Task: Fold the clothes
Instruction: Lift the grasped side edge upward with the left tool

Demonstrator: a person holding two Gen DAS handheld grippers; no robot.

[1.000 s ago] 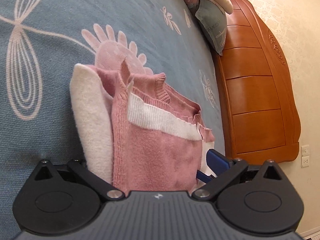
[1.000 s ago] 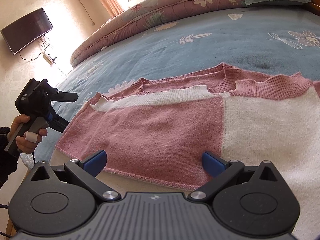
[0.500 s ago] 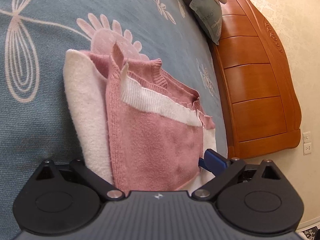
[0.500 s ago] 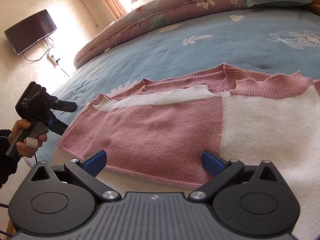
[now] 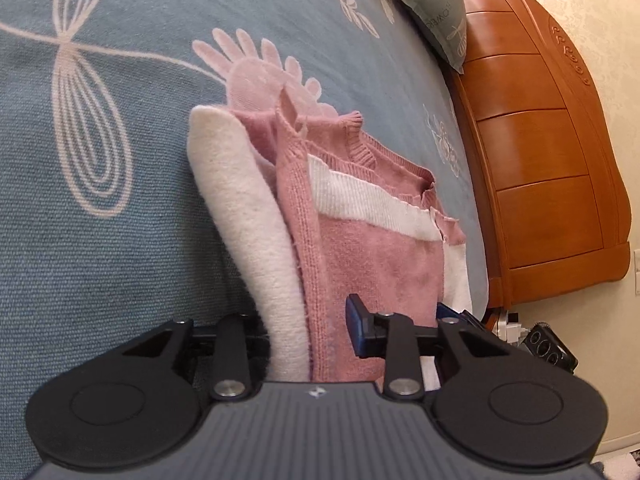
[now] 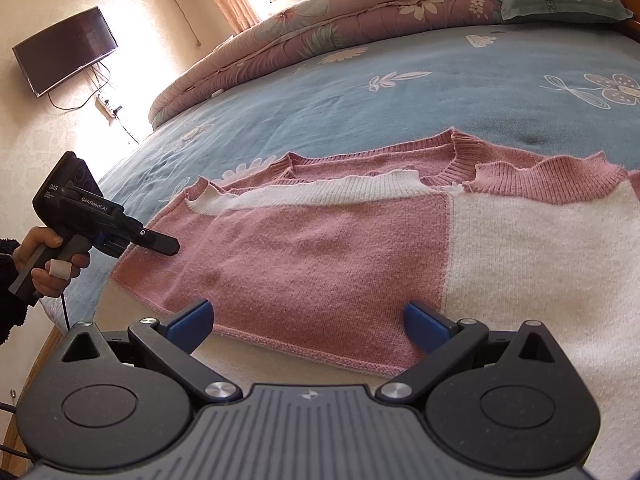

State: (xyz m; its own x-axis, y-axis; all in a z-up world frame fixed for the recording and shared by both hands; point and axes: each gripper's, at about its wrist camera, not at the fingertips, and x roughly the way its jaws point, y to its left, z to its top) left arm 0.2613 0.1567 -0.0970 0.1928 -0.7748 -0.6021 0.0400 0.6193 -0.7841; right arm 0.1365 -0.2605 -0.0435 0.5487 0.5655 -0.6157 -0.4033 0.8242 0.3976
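sweater (image 6: pixel 332 248) on bed (image 6: pixel 440 92), lying flat, layers stacked, pink panel over cream, collar at 12 in right view. fits either half-done fold or finished one. left hand-held gripper (image 5: pixel 312 320) fingers narrowed around side edge, cloth between; likely pinching hem for grab, contact not sure. right hand-held gripper (image 6: pixel 306 322) spread wide, low at near hem, likely lining up. knit thick, fuzzy, frayed ribbing.

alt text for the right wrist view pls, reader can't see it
A pink and white sweater lies flat on a blue bedspread, with the open right gripper at its near hem. At left, a hand holds the left gripper at the sweater's side edge; its jaws are not readable here.
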